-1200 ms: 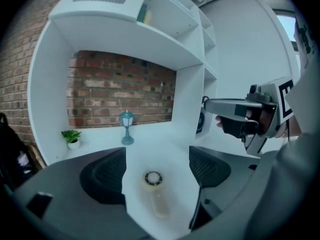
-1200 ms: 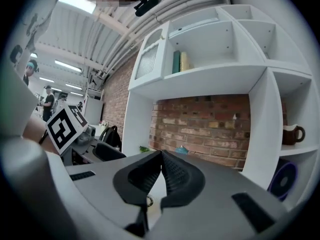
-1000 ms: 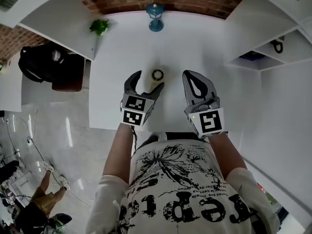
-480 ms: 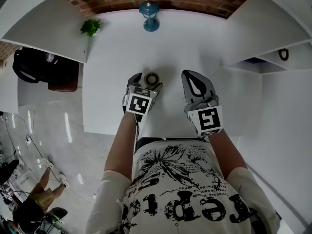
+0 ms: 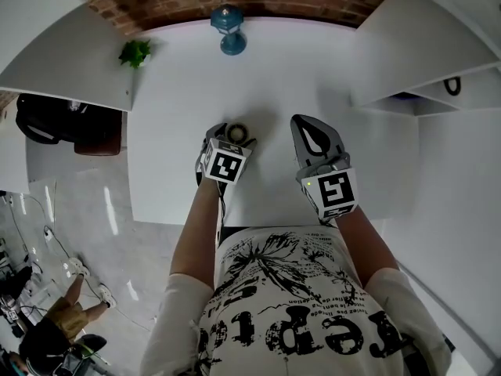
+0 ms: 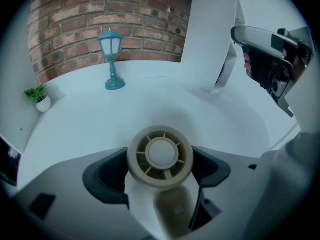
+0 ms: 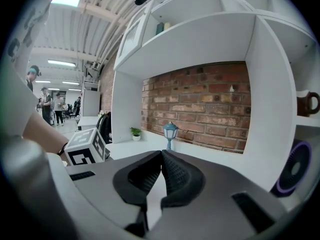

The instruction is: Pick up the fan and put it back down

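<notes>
I have the left gripper (image 5: pixel 233 137) closed round the fan (image 6: pixel 160 157). Its two dark ribbed pads press on either side of the round head. The fan is small and beige, a thick smooth plastic ring with thin spokes running in to a flat, paler hub. Below the ring a rounded beige stem of the same matt plastic drops down between the jaws. From the head view it sits over the white tabletop (image 5: pixel 180 84), about midway between the left and right edges and somewhat nearer the near edge than the far one. I cannot tell whether its foot touches the surface.

The right gripper (image 5: pixel 302 122) hangs just to the right of the fan and apart from it. Its jaws are brought together at the tips with nothing between them. The pads are black and finely grooved, set in smooth grey shells.

At the far edge, against the rough red brick wall (image 6: pixel 100 14), stands a teal lantern-shaped lamp (image 5: pixel 228 30) on a slim post with a round foot. A little green plant (image 5: pixel 135 52) in a white pot sits at the far left corner.
</notes>
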The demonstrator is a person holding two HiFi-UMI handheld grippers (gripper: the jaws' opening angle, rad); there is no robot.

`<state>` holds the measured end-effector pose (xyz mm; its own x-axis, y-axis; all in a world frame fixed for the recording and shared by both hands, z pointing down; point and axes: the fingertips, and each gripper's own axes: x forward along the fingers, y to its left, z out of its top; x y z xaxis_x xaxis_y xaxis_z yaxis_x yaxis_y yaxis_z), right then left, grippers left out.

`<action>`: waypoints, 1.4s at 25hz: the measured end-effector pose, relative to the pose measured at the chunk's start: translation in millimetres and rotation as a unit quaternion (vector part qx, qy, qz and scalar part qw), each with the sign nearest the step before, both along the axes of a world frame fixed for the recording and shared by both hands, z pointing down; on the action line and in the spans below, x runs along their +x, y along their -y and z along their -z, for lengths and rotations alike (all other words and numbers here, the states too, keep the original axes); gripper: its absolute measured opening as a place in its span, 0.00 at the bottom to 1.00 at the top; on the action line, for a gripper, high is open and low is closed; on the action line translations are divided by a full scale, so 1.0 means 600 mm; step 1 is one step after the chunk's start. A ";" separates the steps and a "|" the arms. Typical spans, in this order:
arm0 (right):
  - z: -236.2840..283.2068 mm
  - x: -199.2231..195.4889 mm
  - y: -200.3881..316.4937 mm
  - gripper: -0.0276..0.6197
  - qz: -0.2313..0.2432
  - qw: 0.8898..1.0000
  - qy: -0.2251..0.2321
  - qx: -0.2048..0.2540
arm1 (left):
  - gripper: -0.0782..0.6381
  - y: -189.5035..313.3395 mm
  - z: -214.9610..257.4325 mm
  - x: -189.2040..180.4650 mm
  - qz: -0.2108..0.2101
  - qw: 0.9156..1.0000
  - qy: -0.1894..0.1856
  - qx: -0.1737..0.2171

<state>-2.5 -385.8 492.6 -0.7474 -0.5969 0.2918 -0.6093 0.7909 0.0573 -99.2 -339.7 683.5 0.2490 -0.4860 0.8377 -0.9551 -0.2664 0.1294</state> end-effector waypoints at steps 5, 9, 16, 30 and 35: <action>-0.004 0.008 0.003 0.07 -0.003 1.000 -0.008 -0.003 | 0.64 -0.003 0.001 -0.001 -0.014 1.000 0.001 -0.001; -0.002 0.013 0.004 0.07 -0.008 1.000 -0.016 0.000 | 0.64 -0.001 0.008 -0.006 -0.012 1.000 -0.001 0.009; 0.022 0.017 -0.015 0.07 -0.019 1.000 -0.019 0.016 | 0.64 -0.008 0.057 -0.008 -0.023 0.998 0.007 0.052; 0.125 0.020 -0.132 0.07 -0.044 0.997 -0.004 0.065 | 0.64 -0.078 0.327 -0.033 -0.029 0.970 0.013 0.239; 0.154 0.021 -0.198 0.07 -0.051 0.995 0.003 0.083 | 0.64 -0.140 0.440 -0.033 -0.031 0.945 0.019 0.326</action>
